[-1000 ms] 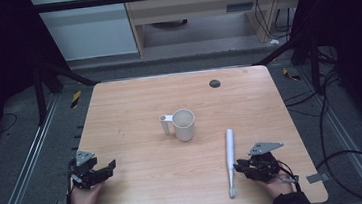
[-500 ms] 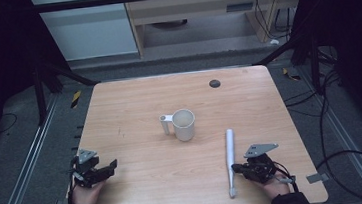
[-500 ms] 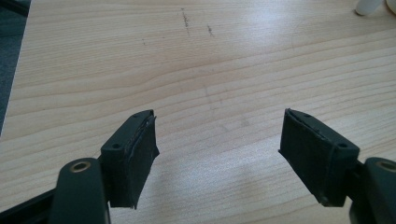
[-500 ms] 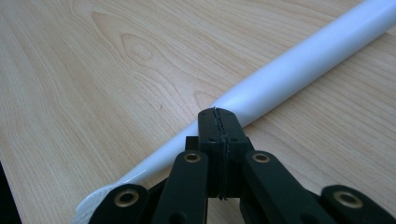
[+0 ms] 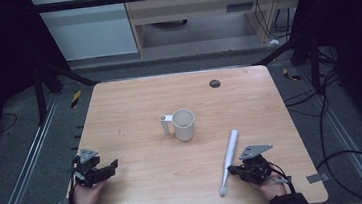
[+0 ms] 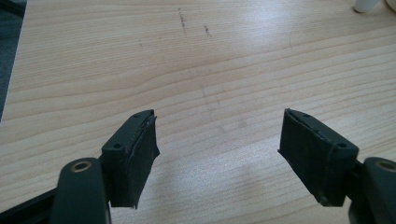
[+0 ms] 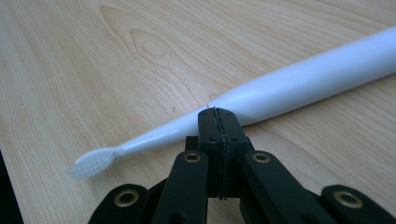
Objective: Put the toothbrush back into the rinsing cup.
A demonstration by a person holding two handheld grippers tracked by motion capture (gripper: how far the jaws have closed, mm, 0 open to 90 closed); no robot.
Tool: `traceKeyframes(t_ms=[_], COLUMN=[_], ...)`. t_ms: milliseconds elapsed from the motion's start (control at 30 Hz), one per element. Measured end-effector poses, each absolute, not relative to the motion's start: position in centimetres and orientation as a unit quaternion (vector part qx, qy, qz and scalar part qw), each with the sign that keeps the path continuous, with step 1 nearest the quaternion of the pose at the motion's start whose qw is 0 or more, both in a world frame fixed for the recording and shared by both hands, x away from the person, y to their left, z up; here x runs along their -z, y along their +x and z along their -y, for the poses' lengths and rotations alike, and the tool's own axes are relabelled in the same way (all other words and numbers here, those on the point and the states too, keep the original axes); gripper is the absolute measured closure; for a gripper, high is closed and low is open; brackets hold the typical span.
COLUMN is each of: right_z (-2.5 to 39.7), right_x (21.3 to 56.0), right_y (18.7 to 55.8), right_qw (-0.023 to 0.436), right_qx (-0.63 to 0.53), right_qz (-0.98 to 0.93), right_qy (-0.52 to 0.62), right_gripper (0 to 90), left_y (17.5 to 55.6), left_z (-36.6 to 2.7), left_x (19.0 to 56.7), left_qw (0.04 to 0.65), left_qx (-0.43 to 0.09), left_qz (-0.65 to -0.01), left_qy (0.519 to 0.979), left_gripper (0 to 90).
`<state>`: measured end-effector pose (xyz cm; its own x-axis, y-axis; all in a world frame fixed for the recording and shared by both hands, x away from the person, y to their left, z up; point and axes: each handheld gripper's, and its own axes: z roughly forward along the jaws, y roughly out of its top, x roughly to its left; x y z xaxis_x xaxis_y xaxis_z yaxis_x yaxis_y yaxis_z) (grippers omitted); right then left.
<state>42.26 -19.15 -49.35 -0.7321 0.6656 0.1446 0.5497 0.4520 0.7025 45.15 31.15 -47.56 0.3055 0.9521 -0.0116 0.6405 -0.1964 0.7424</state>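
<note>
High view: a white electric toothbrush [image 5: 229,160] lies flat on the table [image 5: 134,101], brush head toward the near edge, just beside the right gripper [image 5: 236,169]. A white mug [image 5: 183,125] stands upright mid-table. The left gripper [image 5: 106,168] rests at the near left corner.

Left gripper view: its fingers [image 6: 133,156] are spread wide over bare wood.

Right gripper view: the fingers [image 7: 208,140] are pressed together, tips right at the toothbrush's [image 7: 261,91] neck, gripping nothing.

No writing, label or number can be read anywhere (surfaces are all plain).
</note>
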Motion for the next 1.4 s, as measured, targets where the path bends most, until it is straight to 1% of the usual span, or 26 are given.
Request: traceKeyframes(t_ms=[367, 467, 567, 600, 633, 667, 700, 767, 800, 900, 933, 967, 1067, 1100, 1133, 1167, 1400], right_z=[18.0, 18.2, 18.5, 18.8, 19.2, 19.2, 19.4, 20.0, 20.0, 20.7, 20.7, 20.7, 20.6, 20.6, 20.6, 20.7, 20.7], right_x=[49.4, 49.1, 48.7, 48.4, 47.9, 47.9, 47.7, 46.8, 46.8, 46.3, 46.3, 46.2, 46.3, 46.6, 46.6, 47.0, 47.9], right_y=[42.4, 42.3, 42.3, 42.4, 42.8, 42.8, 43.0, 44.1, 44.1, 45.8, 45.8, 47.0, 48.0, 48.9, 48.9, 49.8, 51.6], right_qw=[0.072, 0.073, 0.079, 0.084, 0.102, 0.102, 0.111, 0.142, 0.142, 0.172, 0.172, 0.182, 0.187, 0.188, 0.188, 0.183, 0.183], right_qx=[-0.381, -0.389, -0.402, -0.406, -0.411, -0.411, -0.414, -0.425, -0.425, -0.429, -0.429, -0.426, -0.424, -0.42, -0.42, -0.418, -0.394], right_qz=[-0.853, -0.849, -0.841, -0.837, -0.826, -0.826, -0.821, -0.802, -0.802, -0.784, -0.784, -0.779, -0.777, -0.775, -0.775, -0.771, -0.777], right_qy=[0.35, 0.349, 0.354, 0.357, 0.371, 0.371, 0.376, 0.394, 0.394, 0.415, 0.415, 0.422, 0.427, 0.434, 0.434, 0.445, 0.455], right_gripper=[90.0, 90.0, 90.0, 90.0, 90.0, 90.0, 90.0, 90.0, 90.0, 90.0, 90.0, 90.0, 90.0, 90.0, 90.0, 90.0, 90.0], left_y=[45.2, 45.2, 45.2, 45.2, 45.2, 45.2, 45.2, 45.2, 45.2, 45.3, 45.3, 45.3, 45.3, 45.3, 45.4, 45.4, 45.5], left_z=[-30.8, -30.8, -30.9, -30.9, -30.9, -30.9, -30.9, -30.9, -30.9, -31.1, -31.1, -31.1, -31.0, -31.0, -31.0, -31.0, -30.9], left_x=[47.6, 47.6, 47.6, 47.6, 47.6, 47.6, 47.6, 47.6, 47.6, 47.6, 47.7, 47.6, 47.6, 47.6, 47.6, 47.6, 47.7], left_qw=[0.326, 0.329, 0.328, 0.328, 0.327, 0.325, 0.323, 0.325, 0.329, 0.332, 0.33, 0.327, 0.325, 0.325, 0.325, 0.325, 0.323], left_qx=[-0.239, -0.24, -0.24, -0.238, -0.237, -0.238, -0.24, -0.238, -0.236, -0.231, -0.231, -0.232, -0.232, -0.232, -0.232, -0.232, -0.232], left_qz=[-0.531, -0.534, -0.534, -0.536, -0.536, -0.535, -0.535, -0.536, -0.538, -0.54, -0.54, -0.538, -0.536, -0.536, -0.536, -0.535, -0.532], left_qy=[0.745, 0.741, 0.741, 0.741, 0.742, 0.743, 0.743, 0.742, 0.739, 0.738, 0.739, 0.741, 0.743, 0.744, 0.744, 0.744, 0.747], left_gripper=[26.9, 26.8, 26.6, 26.7, 25.9, 25.9, 25.6, 24.8, 24.8, 24.4, 24.4, 24.4, 24.4, 24.5, 24.5, 24.5, 24.4])
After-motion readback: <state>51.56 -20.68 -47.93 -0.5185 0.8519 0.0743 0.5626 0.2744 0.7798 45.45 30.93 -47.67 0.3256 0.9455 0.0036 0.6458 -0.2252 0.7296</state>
